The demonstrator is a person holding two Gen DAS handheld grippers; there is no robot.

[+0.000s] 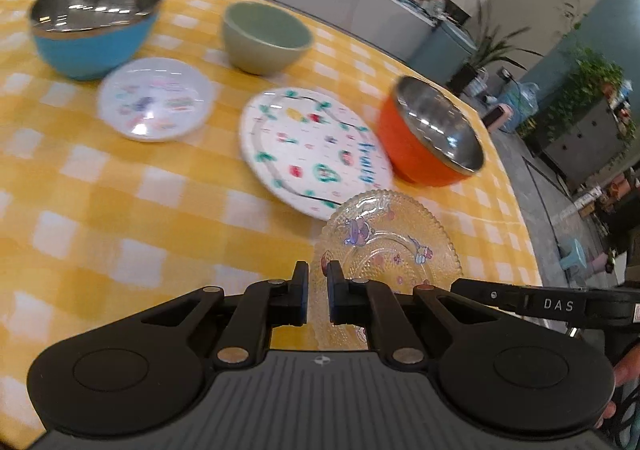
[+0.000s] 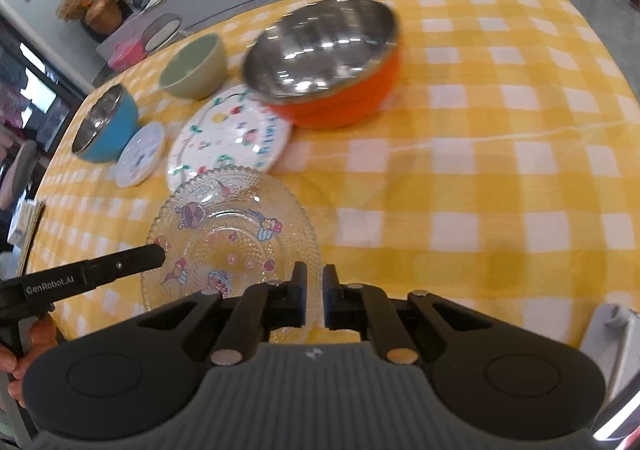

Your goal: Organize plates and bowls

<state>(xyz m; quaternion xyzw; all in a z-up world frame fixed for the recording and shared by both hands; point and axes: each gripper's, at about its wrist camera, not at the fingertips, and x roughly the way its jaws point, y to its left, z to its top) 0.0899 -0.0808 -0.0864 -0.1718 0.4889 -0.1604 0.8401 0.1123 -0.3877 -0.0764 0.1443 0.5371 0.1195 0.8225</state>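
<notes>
- right gripper (image 2: 315,296) at six o'clock, jaws nearly together with a thin gap, closed over the near rim of the clear glass plate (image 2: 232,234)
- that plate shows beaded edging and cartoon prints, and its far rim overlaps the white fruit-print plate (image 2: 230,134)
- left gripper (image 2: 154,255) pokes in from nine o'clock, its tip over the glass plate's left edge; can't tell how its jaws stand
- orange steel-lined bowl (image 2: 332,62) at twelve o'clock, its edge over the fruit plate, blurred
- green bowl (image 2: 194,66) at eleven o'clock
- blue bowl (image 2: 106,126) at ten o'clock, small white plate (image 2: 140,154) just beside it
- yellow checked tablecloth (image 2: 500,170) fills three o'clock
</notes>
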